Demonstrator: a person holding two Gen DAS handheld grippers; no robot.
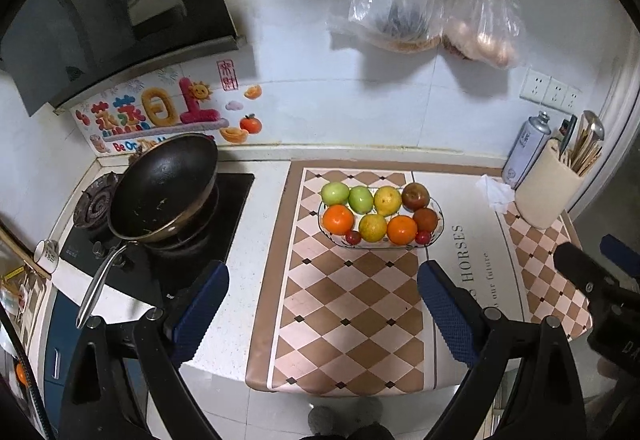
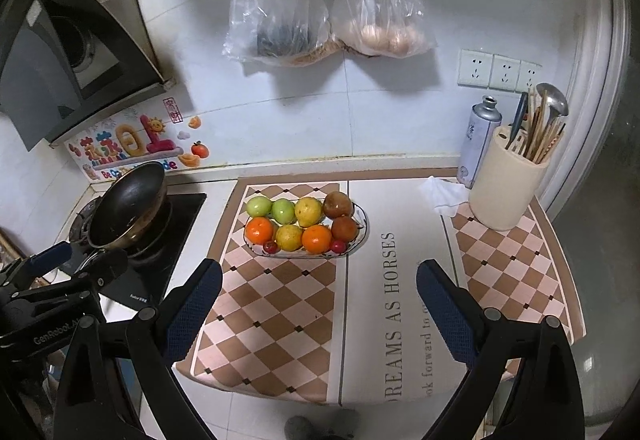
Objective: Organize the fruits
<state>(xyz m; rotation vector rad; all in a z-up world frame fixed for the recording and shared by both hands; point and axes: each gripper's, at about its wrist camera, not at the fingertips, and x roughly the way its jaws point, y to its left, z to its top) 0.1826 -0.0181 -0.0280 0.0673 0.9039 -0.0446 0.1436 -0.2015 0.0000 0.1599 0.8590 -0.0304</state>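
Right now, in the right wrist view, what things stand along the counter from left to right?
Wok → fruit plate → crumpled tissue → spray can → utensil holder.

white counter (image 1: 256, 240) carries a checkered mat (image 1: 352, 304), a stove (image 1: 192, 224) and a utensil holder (image 1: 548, 188).

Mat (image 2: 280, 304): brown-and-pink diamond checks. Fruit: green (image 2: 258, 206), yellow (image 2: 308, 211), orange (image 2: 259, 230), possibly brownish-red (image 2: 344, 228). Wok (image 1: 168, 184): black.
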